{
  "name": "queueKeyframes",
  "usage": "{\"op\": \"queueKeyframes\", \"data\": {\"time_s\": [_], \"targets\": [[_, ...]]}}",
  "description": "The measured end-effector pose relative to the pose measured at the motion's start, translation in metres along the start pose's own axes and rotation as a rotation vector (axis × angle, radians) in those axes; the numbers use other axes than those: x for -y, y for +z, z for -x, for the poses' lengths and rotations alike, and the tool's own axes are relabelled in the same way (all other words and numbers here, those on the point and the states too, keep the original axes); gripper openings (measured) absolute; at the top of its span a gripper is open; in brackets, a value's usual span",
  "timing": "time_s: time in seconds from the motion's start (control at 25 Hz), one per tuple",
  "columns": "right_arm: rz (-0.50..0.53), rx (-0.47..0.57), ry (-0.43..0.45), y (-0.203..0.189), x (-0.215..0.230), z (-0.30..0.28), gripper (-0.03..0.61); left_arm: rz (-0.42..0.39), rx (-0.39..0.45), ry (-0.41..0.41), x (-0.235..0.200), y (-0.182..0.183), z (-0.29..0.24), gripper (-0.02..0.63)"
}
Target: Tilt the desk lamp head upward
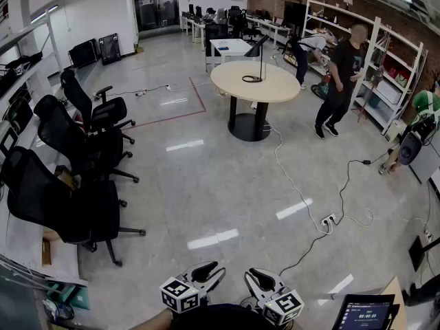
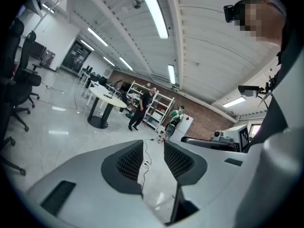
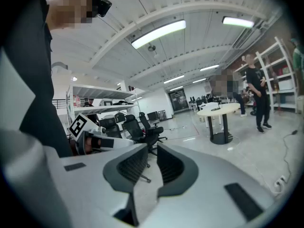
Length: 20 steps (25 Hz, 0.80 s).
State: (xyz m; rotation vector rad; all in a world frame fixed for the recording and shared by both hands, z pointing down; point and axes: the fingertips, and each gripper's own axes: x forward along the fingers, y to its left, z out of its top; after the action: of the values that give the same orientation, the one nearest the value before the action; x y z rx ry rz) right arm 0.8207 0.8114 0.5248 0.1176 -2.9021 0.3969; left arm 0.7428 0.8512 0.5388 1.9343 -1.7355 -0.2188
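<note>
The black desk lamp [image 1: 260,60] stands on a round beige table [image 1: 278,86] far across the room, its thin stem upright and its flat head angled at the top. Both grippers are held low against the person's body at the bottom of the head view, far from the lamp. My left gripper [image 1: 220,270] [image 2: 153,144] has its jaws drawn together to a narrow slit with nothing between them. My right gripper [image 1: 249,274] [image 3: 152,148] is likewise shut and empty. In the gripper views the table [image 2: 107,95] [image 3: 219,109] shows small and distant.
Black office chairs [image 1: 82,157] line desks along the left. A power strip [image 1: 328,220] and cables trail over the glossy floor between me and the table. A person in black [image 1: 340,81] stands by the shelving [image 1: 385,67] at the right. A tablet [image 1: 364,313] sits at bottom right.
</note>
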Motion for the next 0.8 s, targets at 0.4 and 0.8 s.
{"op": "queueKeyframes", "data": {"time_s": [0.4, 0.8], "targets": [[0.002, -0.009, 0.013, 0.001, 0.0, -0.005, 0.066, 0.011, -0.002, 0.02, -0.005, 0.0, 0.002, 0.141], [0.002, 0.047, -0.021, 0.014, -0.004, -0.014, 0.066, 0.01, 0.008, 0.019, -0.018, 0.005, 0.014, 0.141]]}}
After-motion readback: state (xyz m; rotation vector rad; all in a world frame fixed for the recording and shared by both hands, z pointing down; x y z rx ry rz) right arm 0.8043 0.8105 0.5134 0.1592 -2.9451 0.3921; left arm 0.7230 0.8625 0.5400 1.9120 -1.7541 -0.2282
